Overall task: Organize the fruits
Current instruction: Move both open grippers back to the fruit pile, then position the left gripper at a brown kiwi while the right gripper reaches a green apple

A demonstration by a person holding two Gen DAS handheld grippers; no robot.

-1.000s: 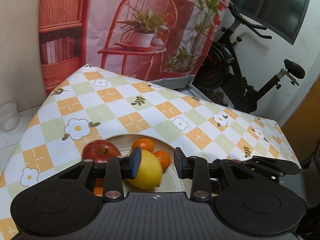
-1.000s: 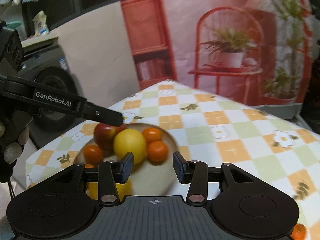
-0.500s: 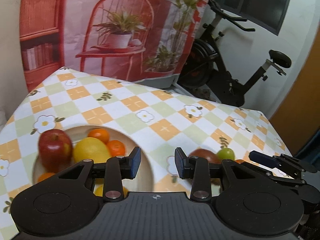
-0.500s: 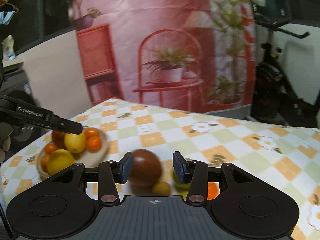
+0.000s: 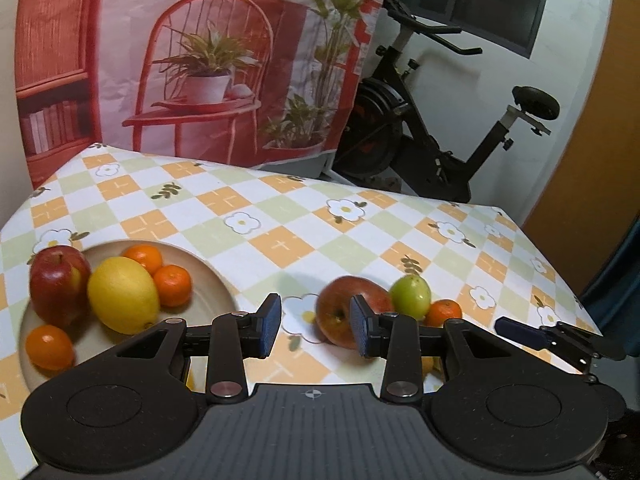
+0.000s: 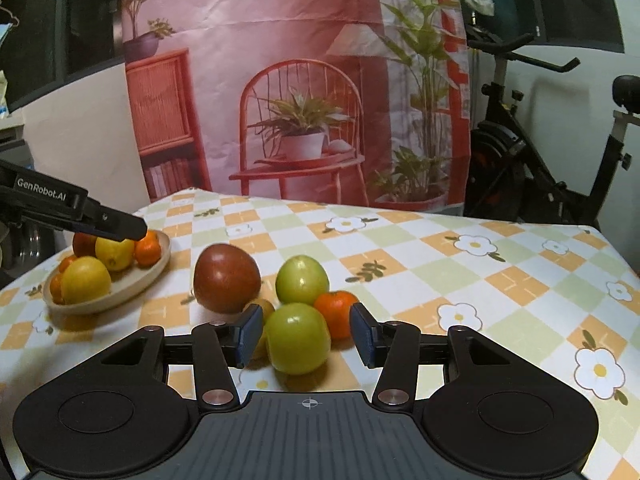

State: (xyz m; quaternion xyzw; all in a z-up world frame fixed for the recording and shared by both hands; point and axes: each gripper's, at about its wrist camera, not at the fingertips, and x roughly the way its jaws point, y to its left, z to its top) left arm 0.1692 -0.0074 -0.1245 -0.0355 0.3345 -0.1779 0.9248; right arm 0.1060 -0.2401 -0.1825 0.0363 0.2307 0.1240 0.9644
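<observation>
Step in hand: pickup approach. The right gripper [image 6: 306, 334], jaws just widened, brackets the near green fruit [image 6: 298, 338] on the tabletop [image 6: 500, 280] without contact. The left gripper [image 5: 314, 326] hangs narrowly open, empty. Next: close, carry to the plate [image 6: 132, 284].

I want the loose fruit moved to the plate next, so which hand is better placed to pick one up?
Right, probably. The right tool is open with the near green fruit sitting between its pads. The left tool faces bare cloth beside the red apple.
</observation>
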